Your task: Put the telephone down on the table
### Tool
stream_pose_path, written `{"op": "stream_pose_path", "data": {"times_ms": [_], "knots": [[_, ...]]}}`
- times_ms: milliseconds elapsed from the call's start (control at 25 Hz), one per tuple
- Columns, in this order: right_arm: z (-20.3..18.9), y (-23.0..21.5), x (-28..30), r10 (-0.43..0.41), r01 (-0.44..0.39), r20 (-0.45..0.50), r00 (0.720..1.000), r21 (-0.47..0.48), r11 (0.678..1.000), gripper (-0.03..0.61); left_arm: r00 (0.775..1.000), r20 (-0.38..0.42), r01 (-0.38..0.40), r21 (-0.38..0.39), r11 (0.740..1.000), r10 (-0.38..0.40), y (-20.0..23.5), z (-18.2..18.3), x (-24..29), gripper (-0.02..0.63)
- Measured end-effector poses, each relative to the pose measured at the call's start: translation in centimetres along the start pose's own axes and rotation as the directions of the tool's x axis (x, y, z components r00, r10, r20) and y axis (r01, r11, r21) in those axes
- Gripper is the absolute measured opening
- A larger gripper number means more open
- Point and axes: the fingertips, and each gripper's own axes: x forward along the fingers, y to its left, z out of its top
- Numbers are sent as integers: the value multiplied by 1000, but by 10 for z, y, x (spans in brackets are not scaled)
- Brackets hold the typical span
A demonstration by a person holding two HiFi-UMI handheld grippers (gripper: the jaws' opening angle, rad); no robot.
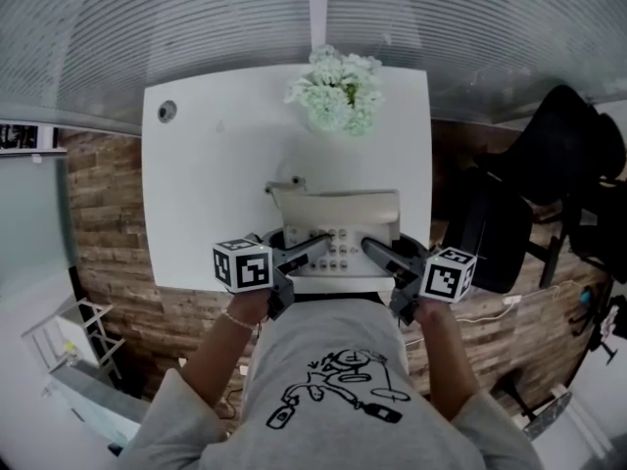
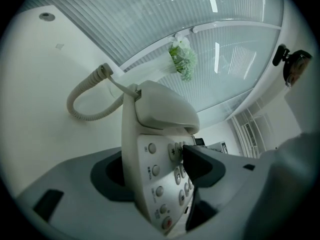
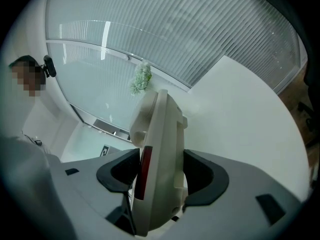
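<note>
Nearest us, we are clamping the left gripper (image 1: pixel 312 247) on the left side of the telephone (image 1: pixel 338 221), one jaw pressing on the keypad face and the other on the underside. We are clamping the right gripper (image 1: pixel 376 251) on its right edge likewise. The telephone is sitting between them over the near edge of the table (image 1: pixel 206 164); whether it is touching the top we cannot tell. Its cord (image 2: pixel 82 104) is looping beyond. Flowers (image 1: pixel 338 91) are standing at the far edge.
</note>
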Motion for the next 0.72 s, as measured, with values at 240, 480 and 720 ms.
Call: {"op": "stream_pose_path", "data": {"times_ms": [240,480,720], "knots": [[-2,-14,5,-8,8,-22,1000,1,1000,278,1000,-4,-3,-17,1000,3,13,-3,8,293],[-6,-24,8,-15,15,-35,999,4,1000,278,1000,-8,-13,-27,1000,13,22,-9,13,295],[-14,-37,13,-17,18,-56,998,20,1000,278,1000,-13,-28,-31,999,28,35,-16,17,295]]}}
